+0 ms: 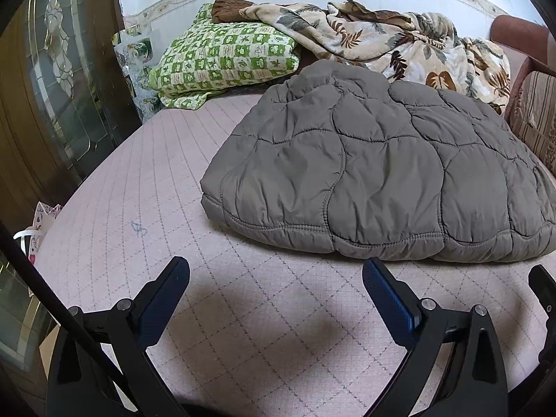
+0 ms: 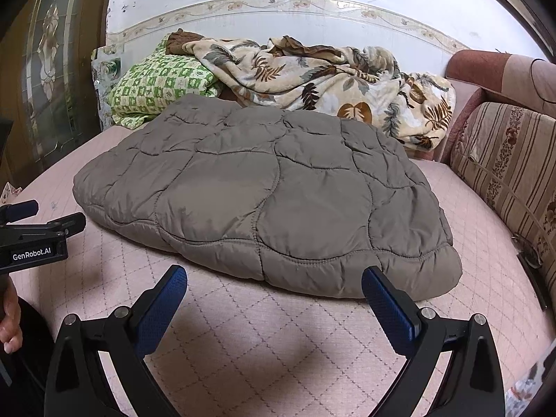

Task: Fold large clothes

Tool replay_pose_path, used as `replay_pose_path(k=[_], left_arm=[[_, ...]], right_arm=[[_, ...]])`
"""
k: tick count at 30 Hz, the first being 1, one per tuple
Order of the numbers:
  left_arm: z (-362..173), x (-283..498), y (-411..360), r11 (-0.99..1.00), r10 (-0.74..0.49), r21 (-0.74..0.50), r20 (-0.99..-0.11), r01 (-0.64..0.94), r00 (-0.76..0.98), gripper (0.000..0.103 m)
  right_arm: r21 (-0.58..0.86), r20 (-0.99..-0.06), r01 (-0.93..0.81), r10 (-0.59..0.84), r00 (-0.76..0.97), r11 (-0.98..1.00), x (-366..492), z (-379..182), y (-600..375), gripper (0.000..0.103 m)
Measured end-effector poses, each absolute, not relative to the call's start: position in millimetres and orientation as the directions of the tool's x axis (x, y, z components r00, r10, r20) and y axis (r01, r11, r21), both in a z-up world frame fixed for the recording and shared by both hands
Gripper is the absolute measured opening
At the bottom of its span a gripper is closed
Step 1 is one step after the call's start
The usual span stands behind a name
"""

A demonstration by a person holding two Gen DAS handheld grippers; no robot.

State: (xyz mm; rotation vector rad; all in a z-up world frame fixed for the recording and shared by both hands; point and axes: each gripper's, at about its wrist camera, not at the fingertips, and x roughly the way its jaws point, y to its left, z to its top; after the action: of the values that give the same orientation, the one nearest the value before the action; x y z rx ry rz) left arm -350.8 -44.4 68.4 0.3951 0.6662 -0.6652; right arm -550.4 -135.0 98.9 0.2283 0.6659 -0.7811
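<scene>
Both the left claw and right claw hover released, empty, the folded grey jacket just ahead on the bed, apparently finished.

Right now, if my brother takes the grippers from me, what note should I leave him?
Left gripper: open, empty, hanging over the pink mattress in front of the jacket.
Right gripper: open, empty, just short of the jacket's near edge.
Grey puffy jacket: lying on the mattress as a folded bundle, sleeves not visible, nothing gripping it.
Behind it: a leafy blanket and a green pillow.
Done: it looks folded at least once.
Left: probably check it is neat, maybe fold it smaller; I cannot tell whether more folds are needed.
</scene>
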Motion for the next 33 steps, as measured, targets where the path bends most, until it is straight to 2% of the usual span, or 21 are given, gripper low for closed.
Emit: replay_pose_path(k=[33], left_arm=[[68.6,-354.1,-46.7,0.732,-0.416,0.156,-0.668,0.663,0.617,0.099]], right_arm=[[-0.052,-0.644,0.714,-0.57,0.511,0.698,-553.2,97.1,-136.4,0.102]])
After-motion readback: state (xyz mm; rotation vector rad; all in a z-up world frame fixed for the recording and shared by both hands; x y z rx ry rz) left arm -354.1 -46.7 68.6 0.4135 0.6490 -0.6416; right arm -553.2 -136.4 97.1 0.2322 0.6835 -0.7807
